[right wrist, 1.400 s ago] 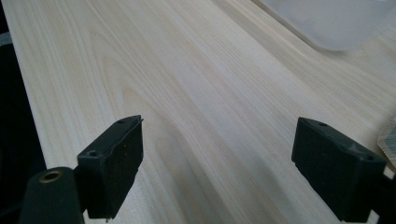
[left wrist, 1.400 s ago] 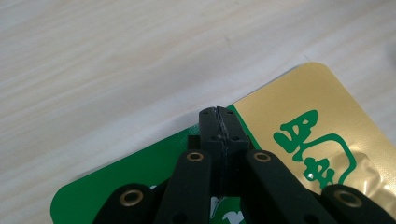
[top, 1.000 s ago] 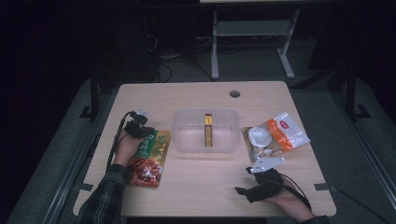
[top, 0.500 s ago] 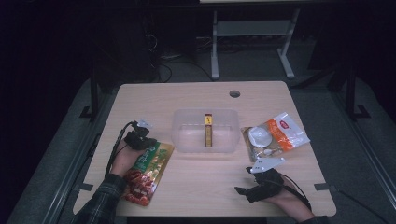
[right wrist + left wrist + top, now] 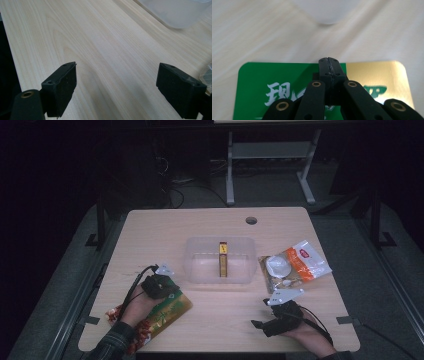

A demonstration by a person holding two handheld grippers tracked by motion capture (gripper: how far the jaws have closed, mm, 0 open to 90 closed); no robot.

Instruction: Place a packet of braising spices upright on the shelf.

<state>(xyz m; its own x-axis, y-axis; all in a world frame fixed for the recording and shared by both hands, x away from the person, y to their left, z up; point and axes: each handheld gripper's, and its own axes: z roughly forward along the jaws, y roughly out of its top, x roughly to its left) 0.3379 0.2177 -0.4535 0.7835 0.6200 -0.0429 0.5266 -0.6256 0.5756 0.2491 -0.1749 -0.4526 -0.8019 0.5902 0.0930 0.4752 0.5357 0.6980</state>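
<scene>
A green and gold snack packet [image 5: 165,312] with a red lower end lies flat at the table's near left; its green and gold end shows in the left gripper view [image 5: 372,75]. My left gripper [image 5: 172,292] [image 5: 329,61] is shut, its jaw tips pinched together at the packet's far edge. My right gripper [image 5: 260,314] [image 5: 116,75] rests at the near right with its jaws wide open over bare wood, nothing between them. A clear plastic container [image 5: 200,265] stands at the table's middle, with a slim yellow-brown box [image 5: 223,260] upright inside it.
A white and orange bag [image 5: 295,265] lies to the right of the container. The table [image 5: 165,230] has a round cable hole [image 5: 251,220] near its far edge. A container corner [image 5: 175,15] shows ahead of the right gripper. A metal stand [image 5: 265,160] is beyond the table.
My left hand has pulled back toward the table's near edge, and the snack packet has come along with it, turning a little. The right hand and gripper have stayed still.
</scene>
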